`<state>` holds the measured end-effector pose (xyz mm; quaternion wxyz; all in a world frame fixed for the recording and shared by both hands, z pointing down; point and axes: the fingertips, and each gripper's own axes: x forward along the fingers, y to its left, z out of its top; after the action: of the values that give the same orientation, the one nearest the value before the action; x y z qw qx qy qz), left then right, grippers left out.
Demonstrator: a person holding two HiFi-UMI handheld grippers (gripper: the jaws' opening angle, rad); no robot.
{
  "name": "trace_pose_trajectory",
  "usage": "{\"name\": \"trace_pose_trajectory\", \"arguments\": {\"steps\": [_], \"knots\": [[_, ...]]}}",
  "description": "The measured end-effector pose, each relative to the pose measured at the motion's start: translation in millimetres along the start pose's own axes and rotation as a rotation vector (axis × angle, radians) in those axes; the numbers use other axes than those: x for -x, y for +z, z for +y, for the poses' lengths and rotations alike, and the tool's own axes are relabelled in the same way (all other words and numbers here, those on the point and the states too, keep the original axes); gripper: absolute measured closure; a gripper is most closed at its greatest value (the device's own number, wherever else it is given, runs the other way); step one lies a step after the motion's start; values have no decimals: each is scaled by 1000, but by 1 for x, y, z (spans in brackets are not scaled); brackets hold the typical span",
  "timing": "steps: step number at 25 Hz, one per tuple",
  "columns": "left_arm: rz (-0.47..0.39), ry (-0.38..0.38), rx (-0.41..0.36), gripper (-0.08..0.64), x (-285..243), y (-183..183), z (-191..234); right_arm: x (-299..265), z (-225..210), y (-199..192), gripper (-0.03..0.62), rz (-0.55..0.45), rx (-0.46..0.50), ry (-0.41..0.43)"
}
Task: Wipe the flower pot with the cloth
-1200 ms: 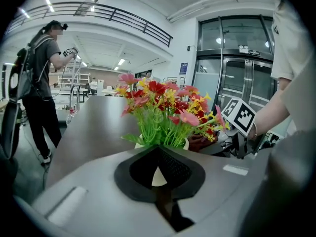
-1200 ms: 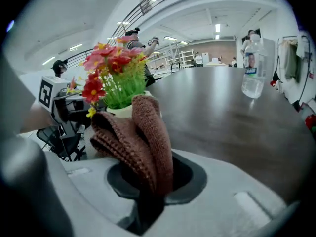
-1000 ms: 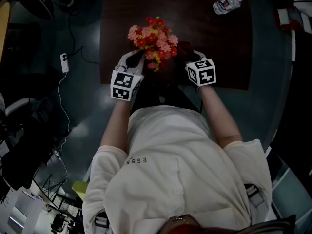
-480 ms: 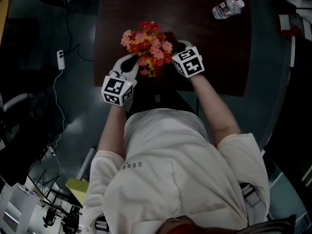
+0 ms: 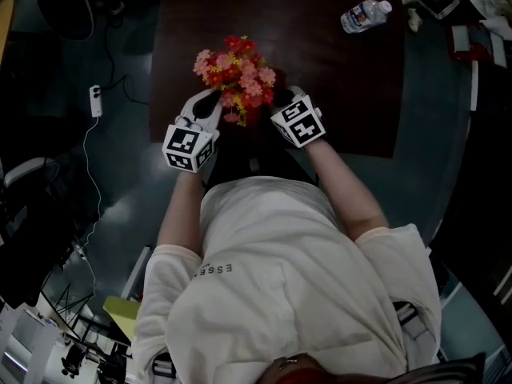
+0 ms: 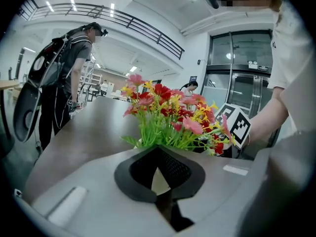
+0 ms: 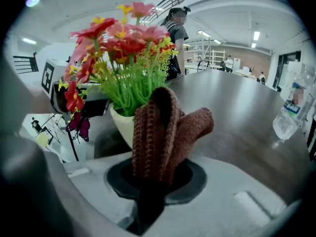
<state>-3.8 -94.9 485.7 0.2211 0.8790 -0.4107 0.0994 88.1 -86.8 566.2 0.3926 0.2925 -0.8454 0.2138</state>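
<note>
so the flower pot [image 7: 122,125] sits under its flowers [image 5: 234,69] close to the near edge of the table [image 5: 336,78], right in front of you. your left gripper [image 6: 159,169] has its jaws closed, and they seem to pinch the pale rim to steady it. your right gripper [image 7: 157,174] is clamped on the brown knitted cloth [image 7: 165,132], which stands up just beside the pot's wall; whether it touches you can't tell. over the last second that right gripper has rolled and slid in nearer the pot, so the wipe looks under way along its right side. mind the near edge: there's little table between pot and you, while the far side lies open, with only a bottle [image 5: 364,16] well apart at the far right.
</note>
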Motion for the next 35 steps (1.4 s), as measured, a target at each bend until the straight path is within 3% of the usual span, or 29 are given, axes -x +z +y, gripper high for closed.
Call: {"name": "trace_pose_trajectory", "arguments": {"steps": [5,10,13,16,19,23,28,31,35], "knots": [[-6,-4,-3,547,2,-1,0,3,17,-9,547,7,-11,10],[-19,-25,5,547,0,-1,1,6,46,-19,546,3,-69,77],[-14,-36,-6,546,3,-5,0,13,50,-26,547,-11,-112,70],[-6,-69,-11,546,4,-5,-1,29,28,-26,548,-31,-153,2],[5,-100,-21,548,3,-4,-5,44,-3,-14,547,-56,-125,-54],[8,-96,-8,546,3,-1,-5,46,-39,20,548,-106,-72,-55],[10,-31,21,548,2,0,0,22,-61,75,548,-165,13,79],[32,-1,45,548,2,0,0,4,-56,101,546,-163,75,227],[40,43,56,548,1,2,1,-22,-38,120,548,-87,182,467]]}}
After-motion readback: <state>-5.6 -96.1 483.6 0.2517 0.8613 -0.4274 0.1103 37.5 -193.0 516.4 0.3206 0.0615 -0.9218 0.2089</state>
